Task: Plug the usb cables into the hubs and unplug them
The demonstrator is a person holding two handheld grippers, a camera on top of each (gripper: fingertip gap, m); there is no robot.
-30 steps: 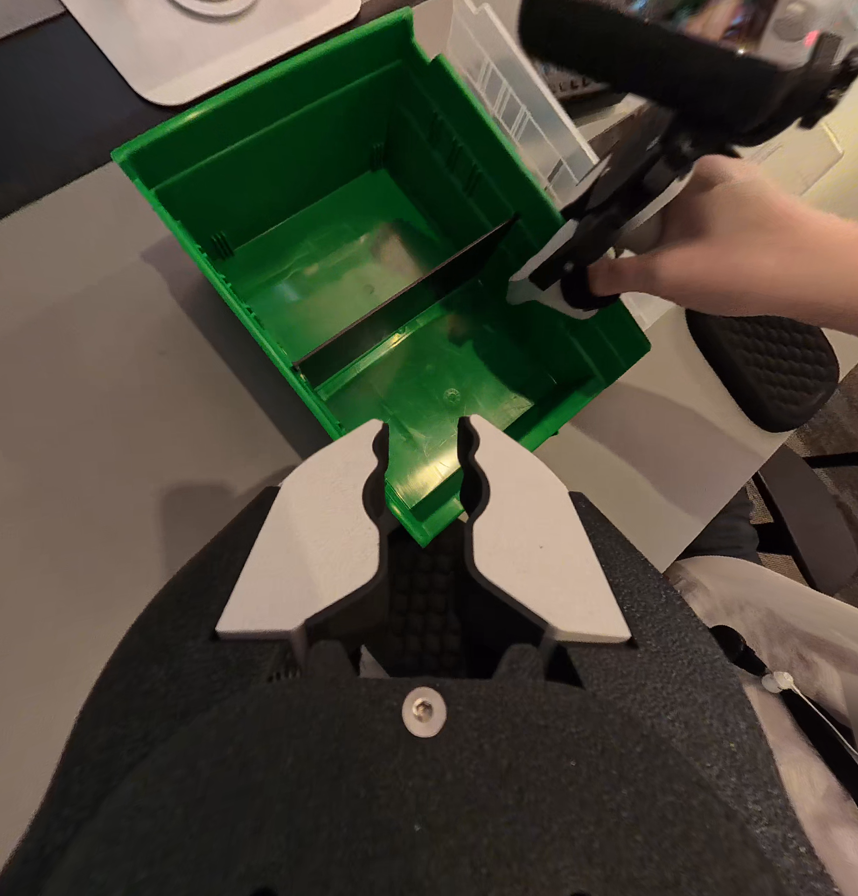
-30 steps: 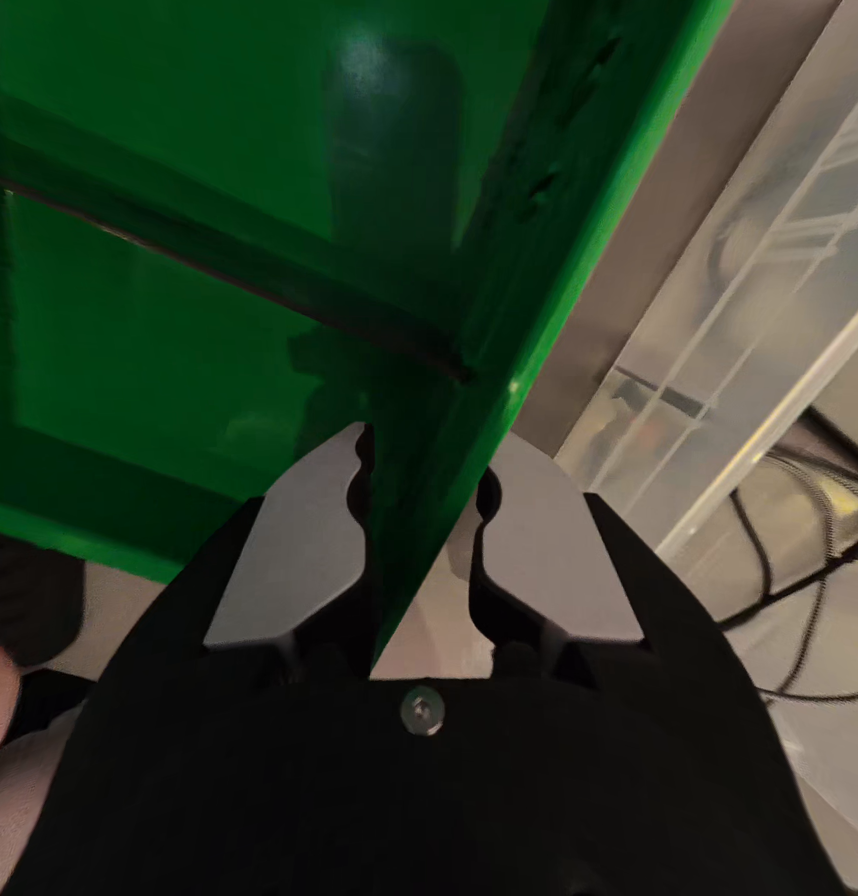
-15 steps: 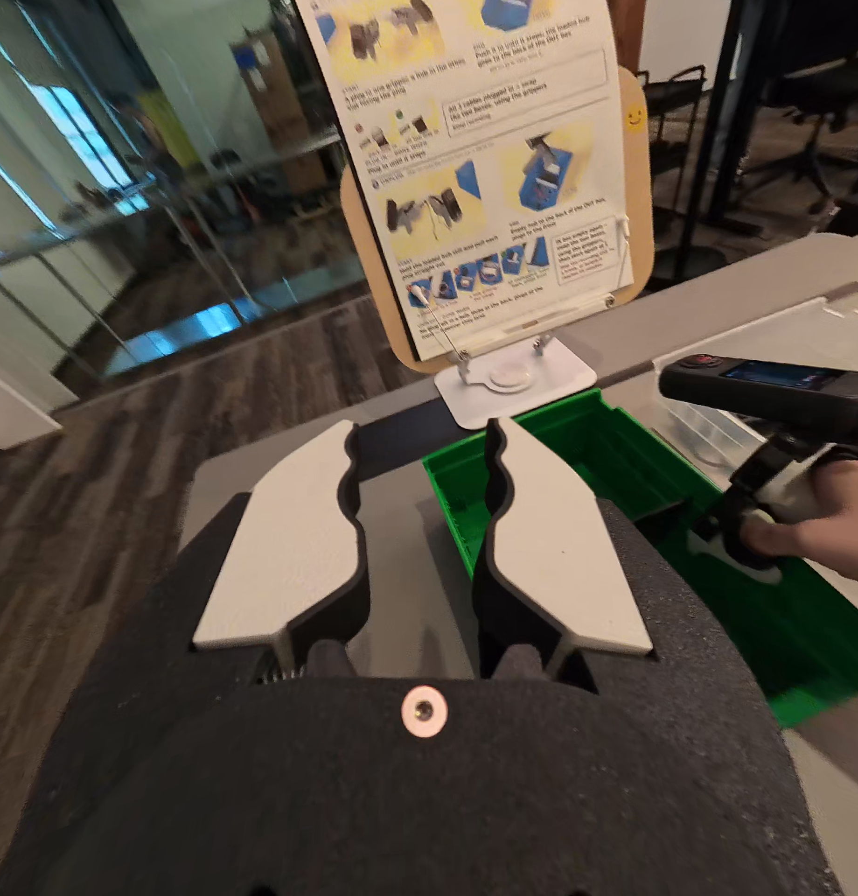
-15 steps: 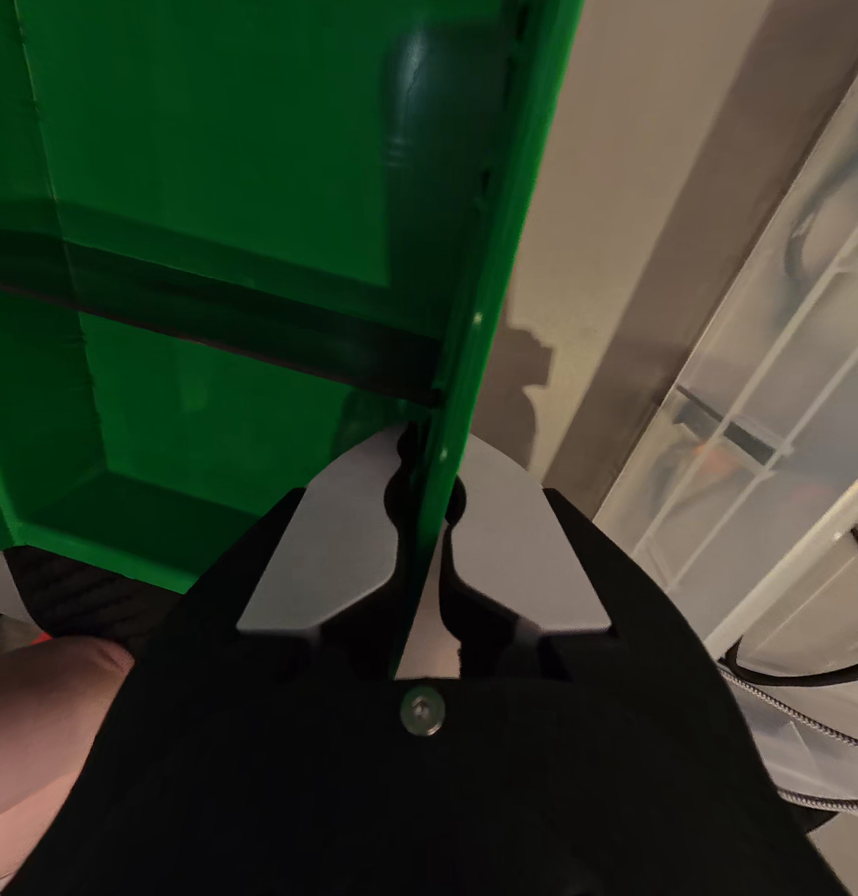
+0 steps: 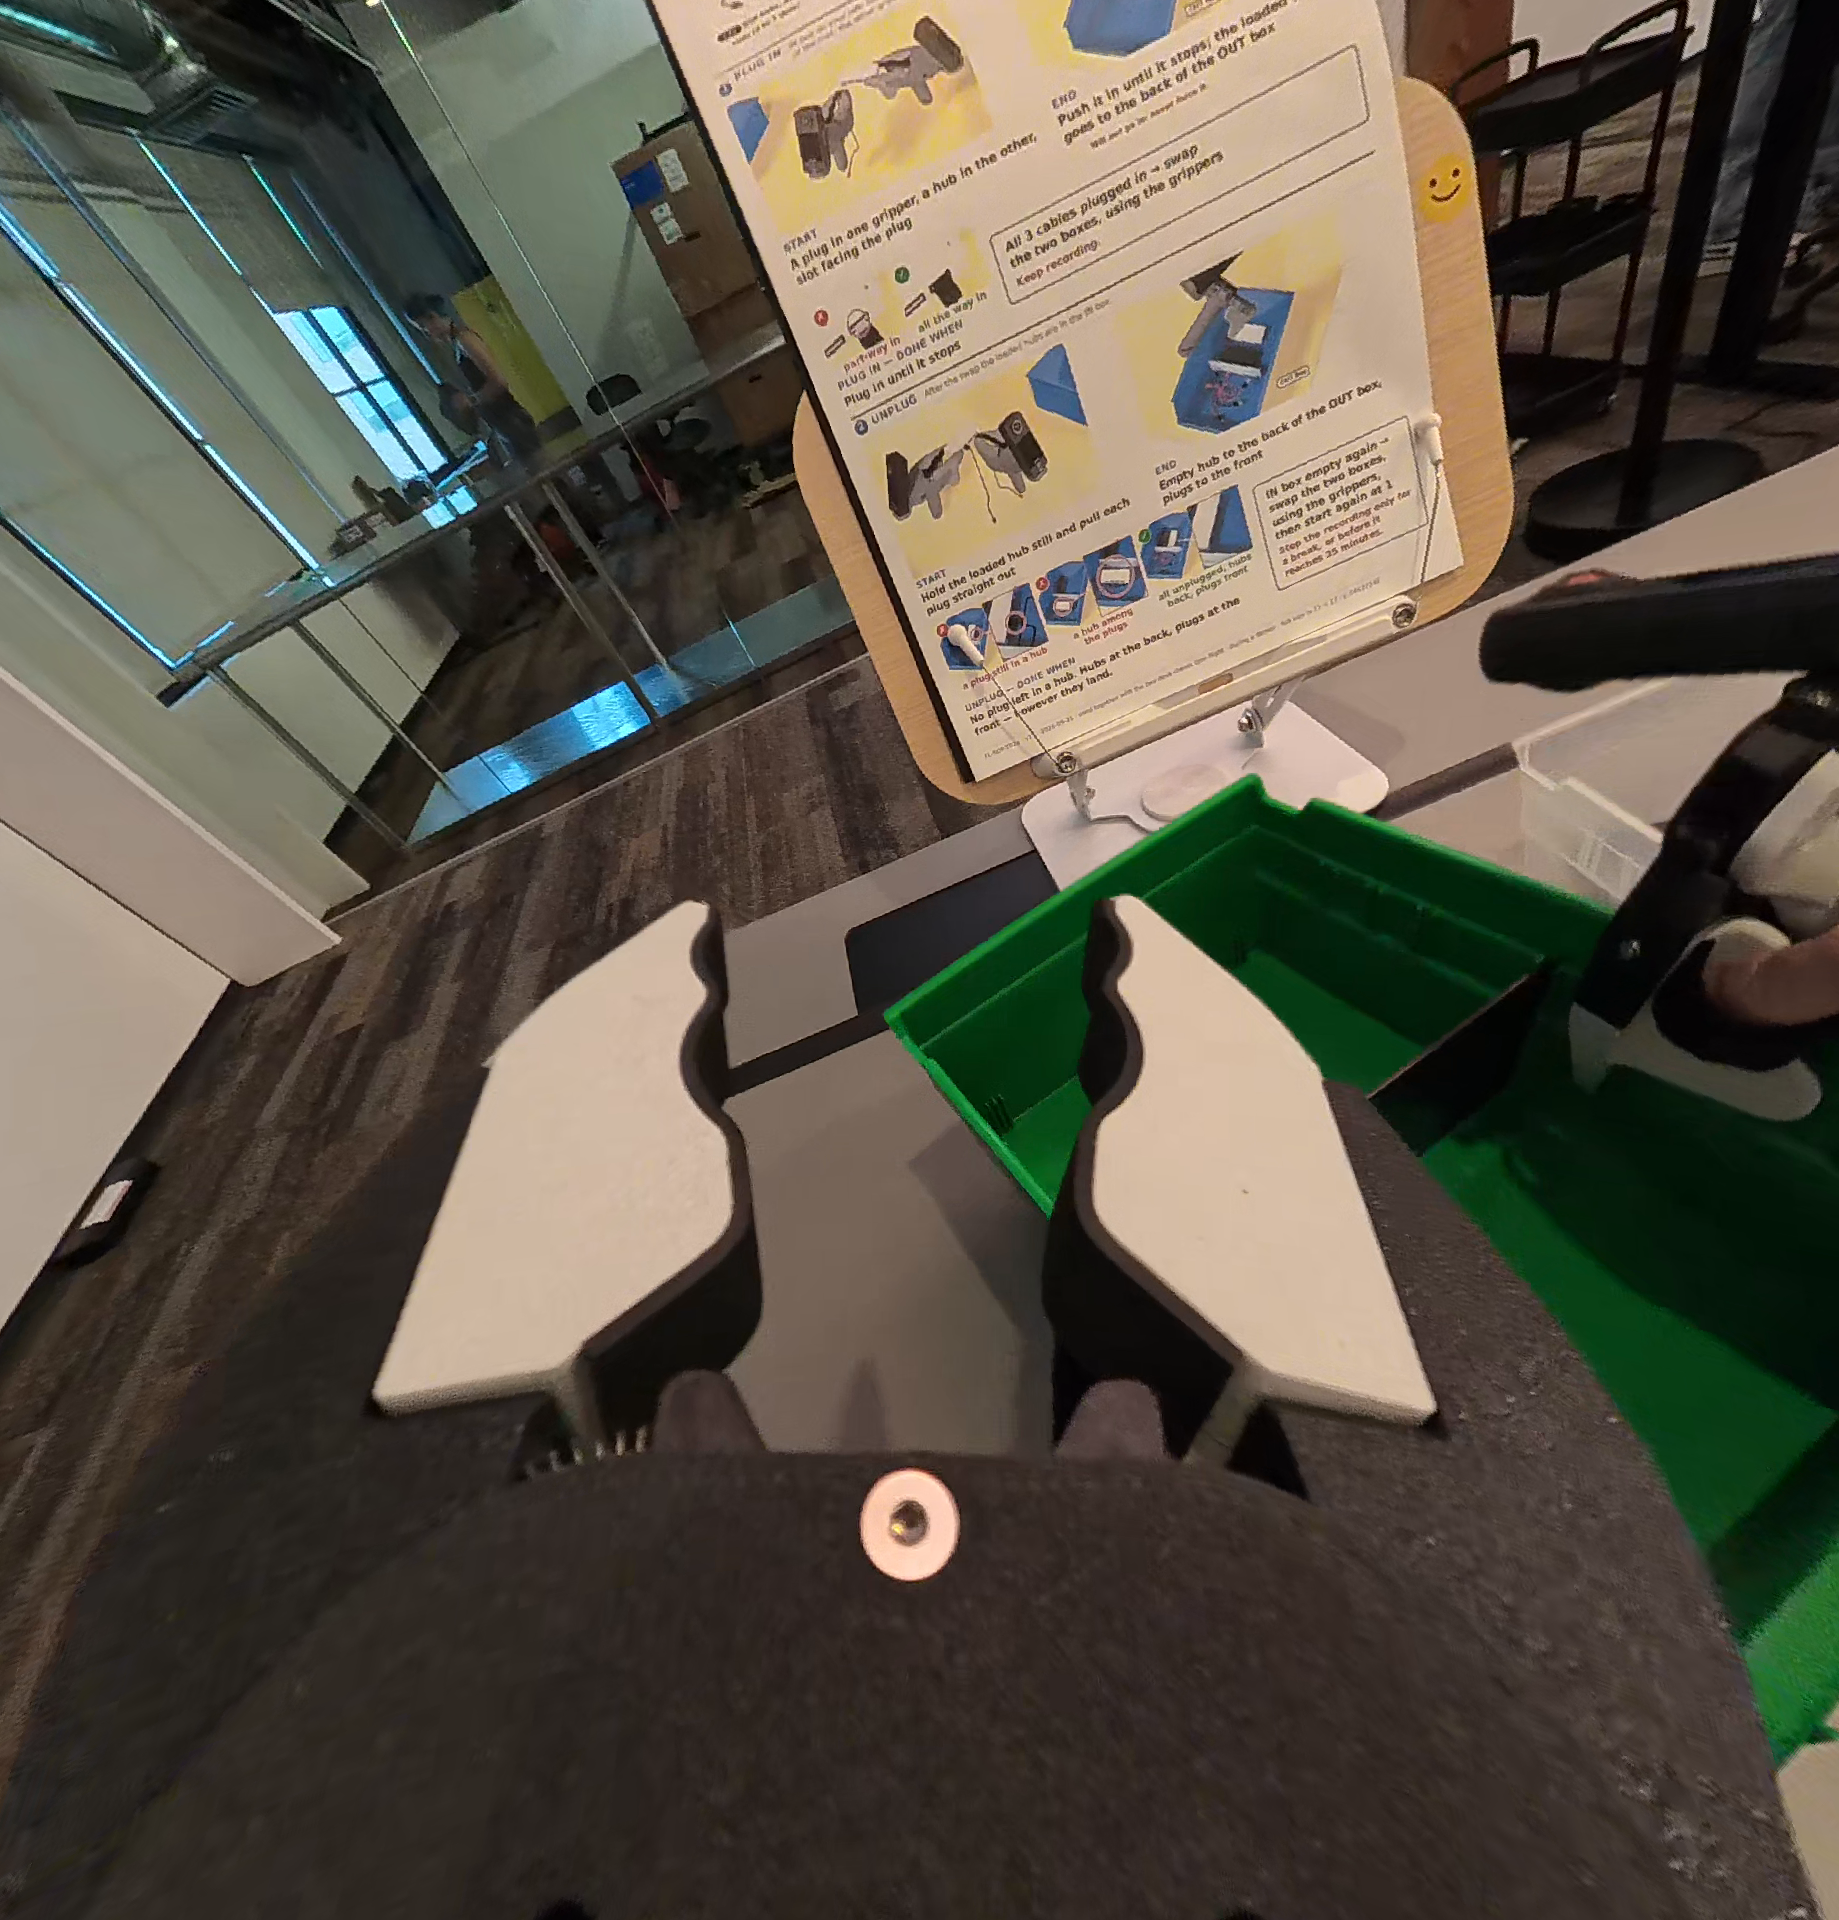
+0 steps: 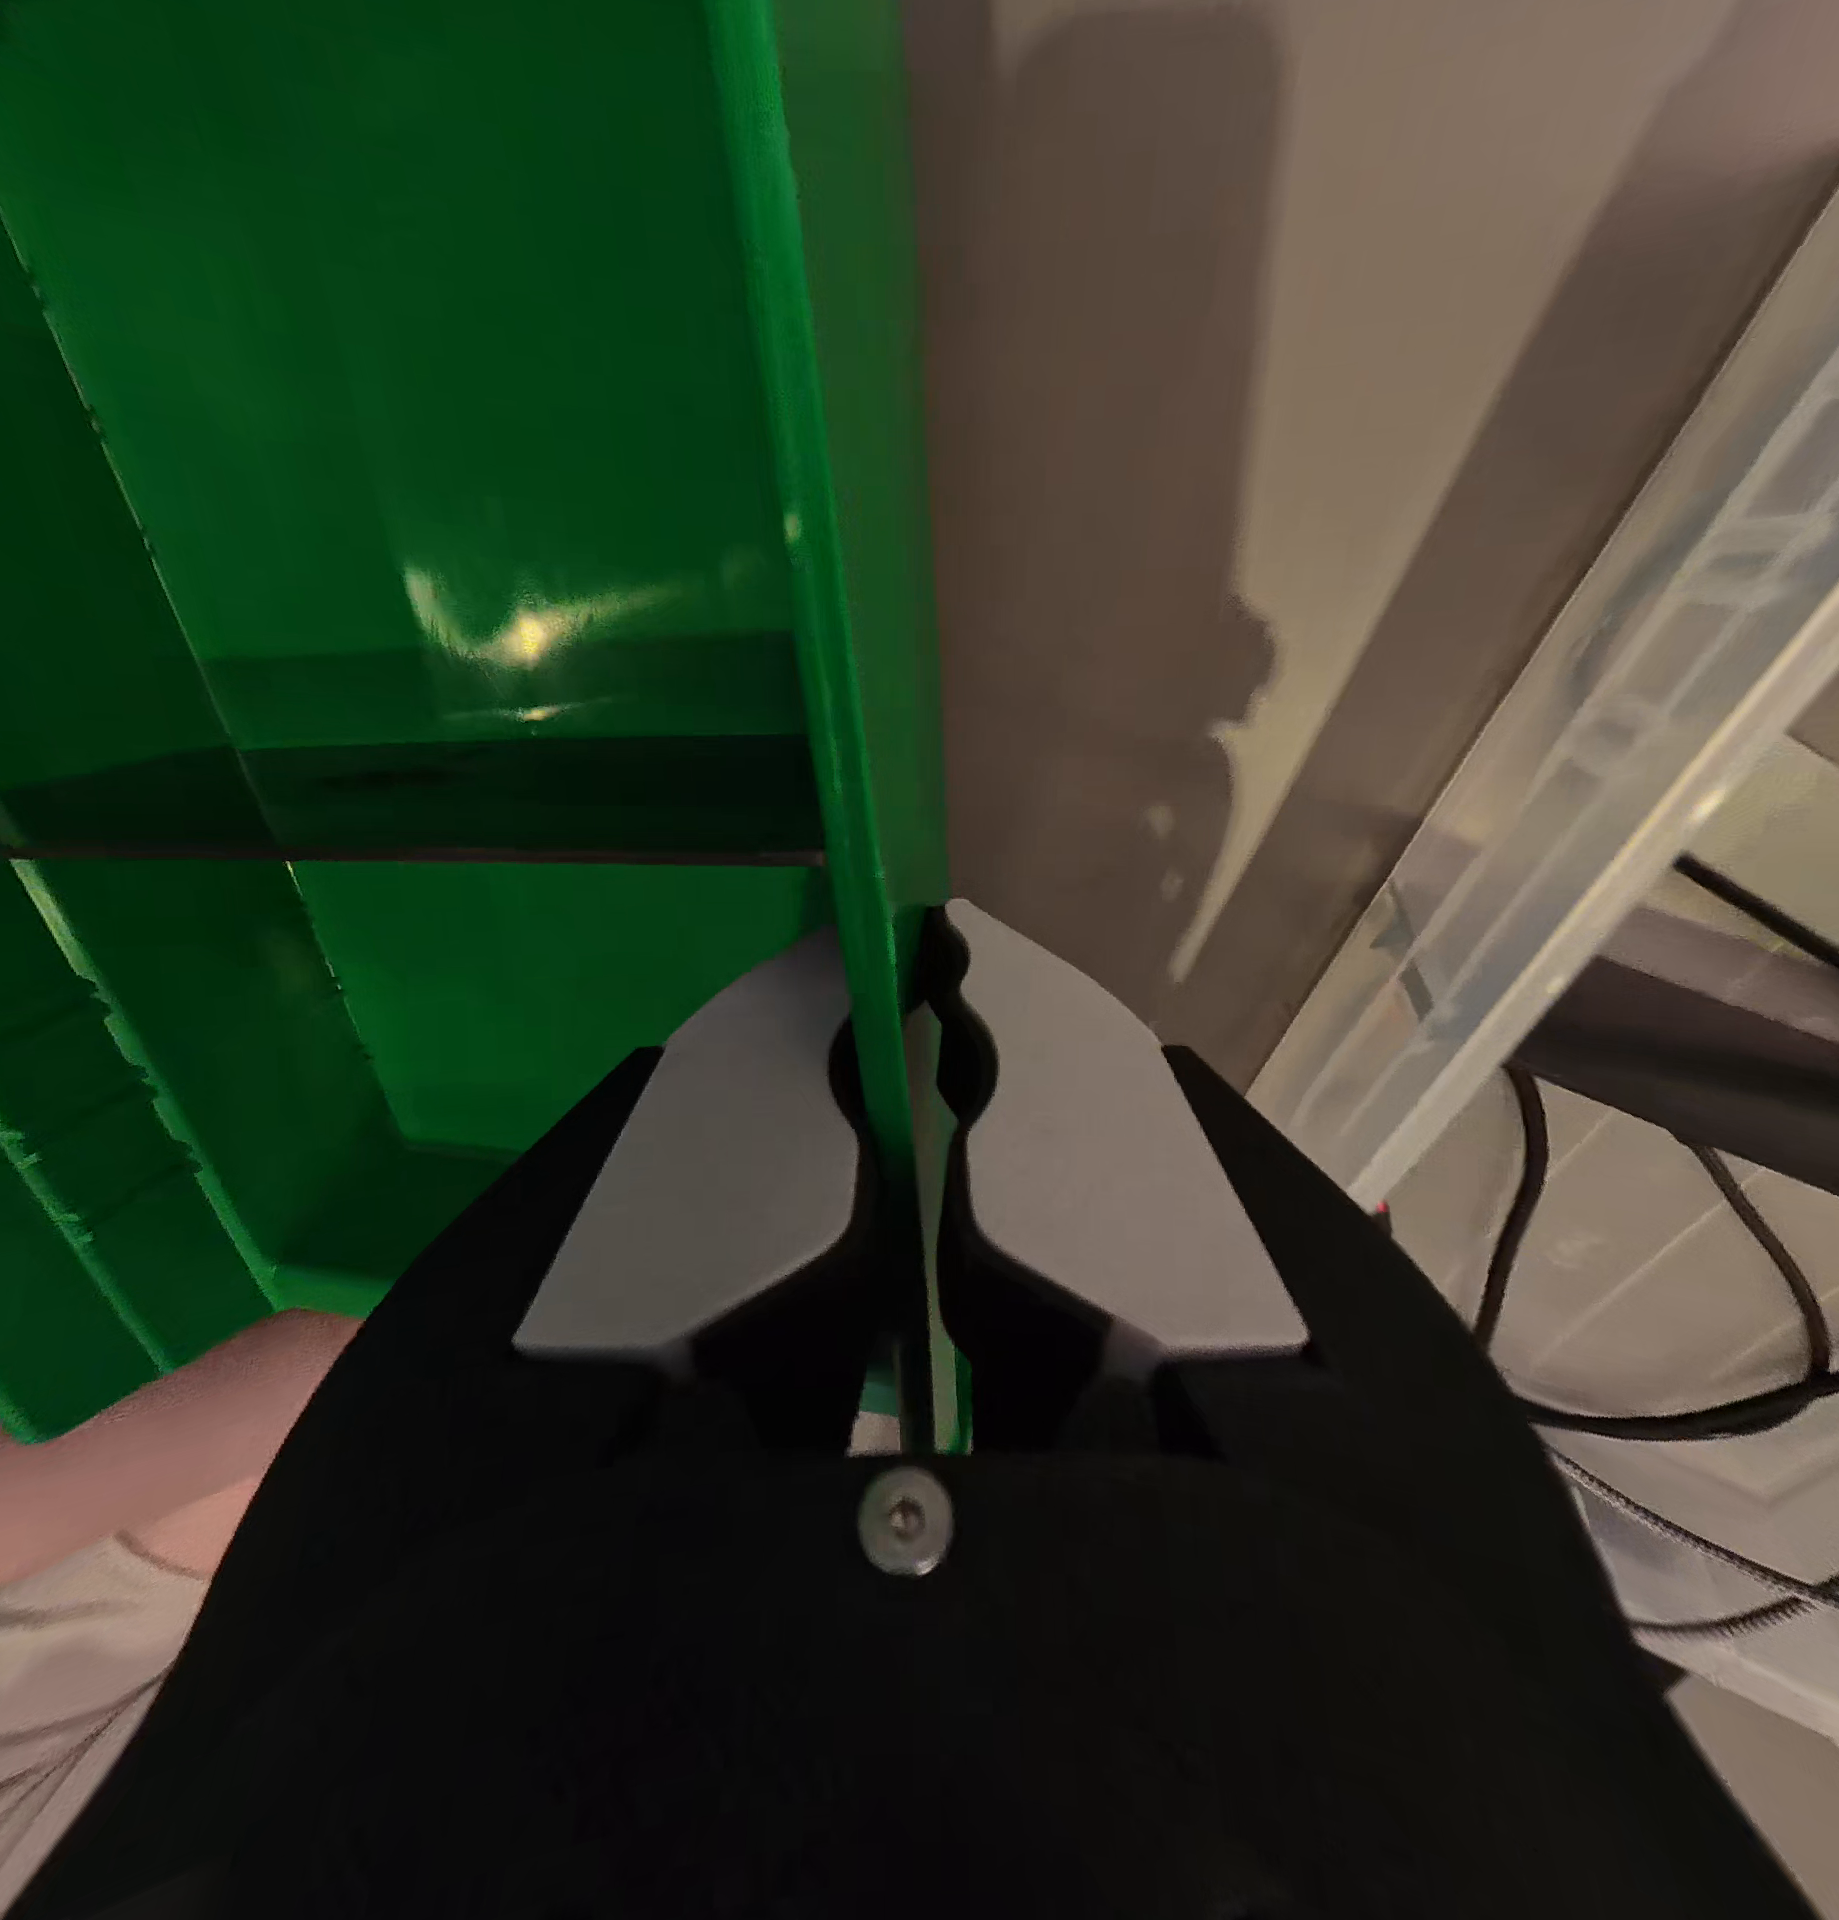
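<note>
The right tool [image 6: 899, 1023] was clamped on the side wall of the green bin [image 6: 395, 436], one finger inside and one outside, the wall pinched in the narrow slot between them. The left tool [image 5: 904, 1060] stood wide apart and held nothing, raised over the grey desk [image 5: 842, 1132] just beside the bin's near corner and pointing toward the instruction board [image 5: 1102, 343] on its white stand.

Both compartments of the bin, parted by a dark divider [image 6: 395, 854], showed only bare floor. No hub or plug lay in it. The only cables [image 6: 1746, 1236] in sight were dark ones inside the clear plastic box [image 6: 1663, 665] just to the right of the bin; whether hubs lay there too could not be told.

The step in hand seemed to be moving the emptied bin rather than any plugging. To do it well, the grip should stay low and square on the wall, since a thin rim can twist or slip out of a pinch. Sliding the bin along the desk would be steadier than lifting it from one side. The free left tool could steady the opposite wall. The bin must also clear the board's stand and the clear box.
</note>
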